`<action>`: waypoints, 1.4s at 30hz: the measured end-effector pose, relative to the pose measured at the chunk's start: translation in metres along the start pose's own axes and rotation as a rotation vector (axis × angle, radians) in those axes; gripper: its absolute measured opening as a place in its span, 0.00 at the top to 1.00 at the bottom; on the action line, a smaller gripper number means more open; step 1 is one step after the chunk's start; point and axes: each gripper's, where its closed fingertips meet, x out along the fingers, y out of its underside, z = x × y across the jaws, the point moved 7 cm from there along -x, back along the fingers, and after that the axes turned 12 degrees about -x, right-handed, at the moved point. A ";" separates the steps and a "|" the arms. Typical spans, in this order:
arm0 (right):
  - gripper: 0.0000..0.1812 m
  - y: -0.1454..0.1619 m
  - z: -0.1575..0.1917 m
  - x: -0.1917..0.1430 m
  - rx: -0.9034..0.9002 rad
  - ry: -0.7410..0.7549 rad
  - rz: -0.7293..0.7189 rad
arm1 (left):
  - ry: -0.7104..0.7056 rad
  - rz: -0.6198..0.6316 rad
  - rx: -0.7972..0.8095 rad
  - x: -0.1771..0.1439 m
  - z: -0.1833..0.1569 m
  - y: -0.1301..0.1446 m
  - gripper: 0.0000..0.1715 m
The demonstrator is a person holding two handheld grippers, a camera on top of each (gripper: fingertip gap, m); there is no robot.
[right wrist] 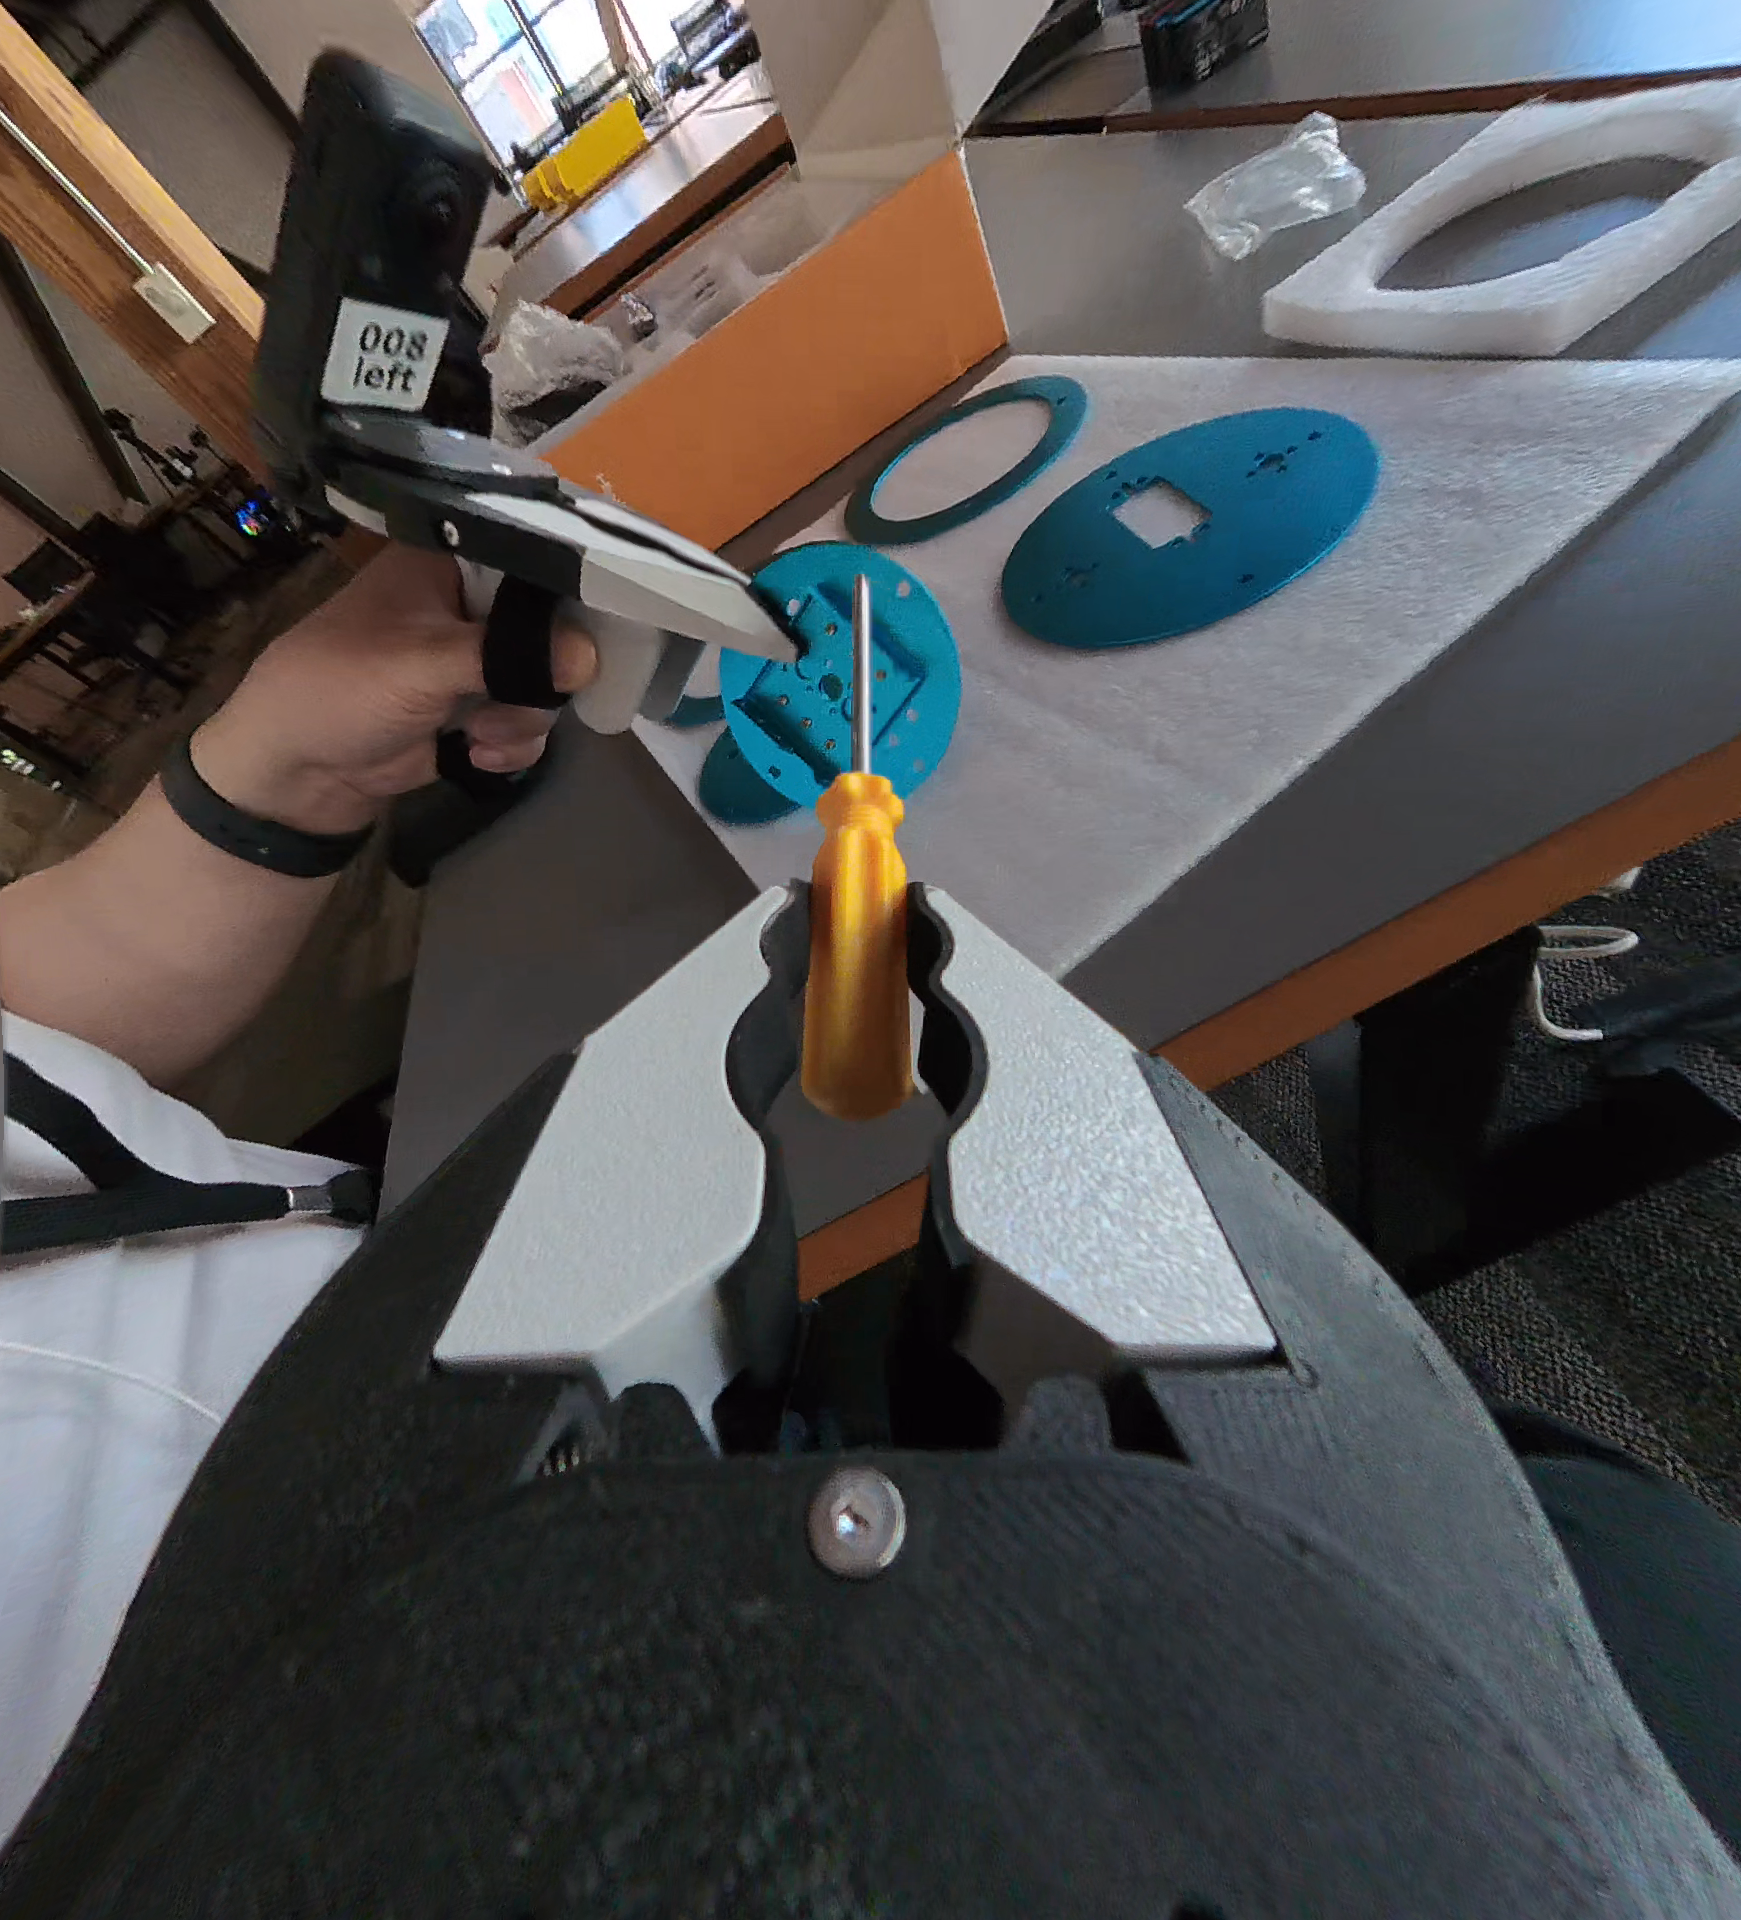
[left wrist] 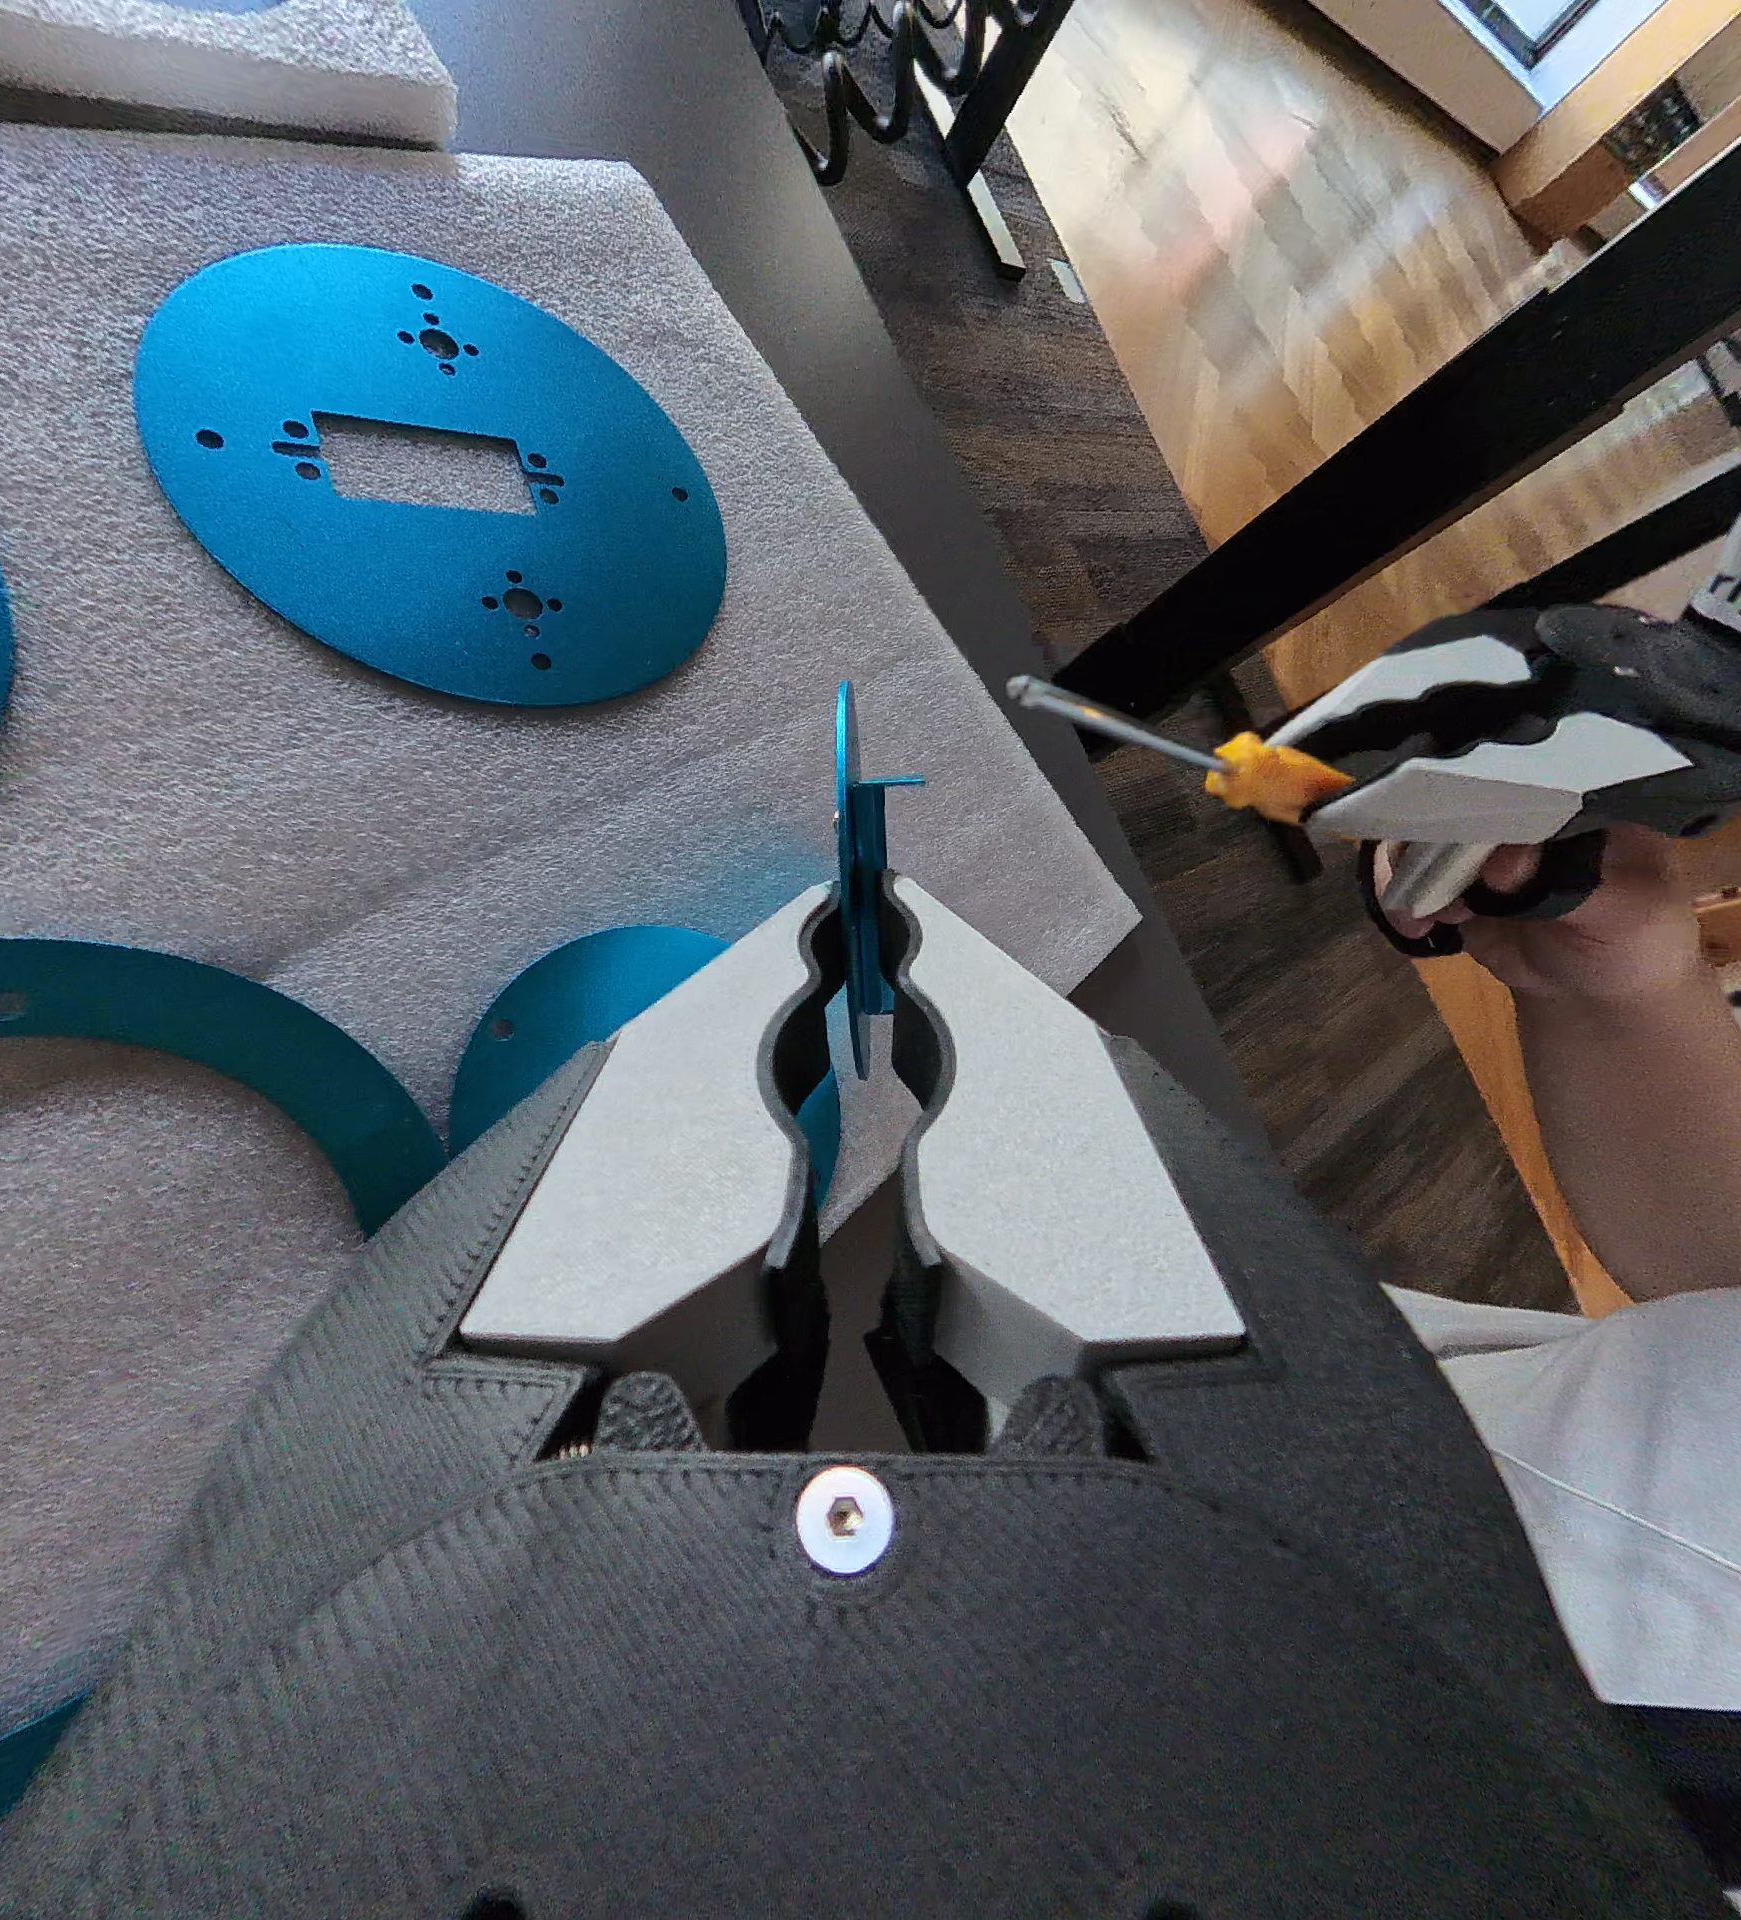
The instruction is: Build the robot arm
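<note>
Right hand-held gripper (white-labelled) pinches an orange screwdriver; left hand-held gripper pinches a blue plate.

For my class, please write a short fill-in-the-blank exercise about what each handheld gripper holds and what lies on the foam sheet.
1. The right gripper is shut on a screwdriver whose handle is ____ in colour.
2. The left gripper grips a blue perforated disc by its ____.
3. The flat blue plate on the white foam sheet has a ____ cutout at its centre.
4. The blue ring lies ____ on the foam.

Missing words: yellow; edge; rectangular; flat
</note>
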 end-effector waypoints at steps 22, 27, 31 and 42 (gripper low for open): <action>0.91 0.005 0.014 0.017 -0.061 0.034 0.080 | -0.121 0.014 0.163 0.004 -0.019 0.001 0.98; 0.91 0.005 0.014 0.016 -0.054 0.035 0.102 | -0.142 0.013 0.195 0.005 -0.022 0.002 0.98; 0.91 0.004 0.016 0.014 -0.036 0.037 0.139 | -0.180 0.016 0.255 0.006 -0.027 0.003 0.98; 0.90 -0.013 0.036 0.004 -0.351 0.244 0.264 | -0.299 0.050 0.394 0.012 -0.043 0.006 0.98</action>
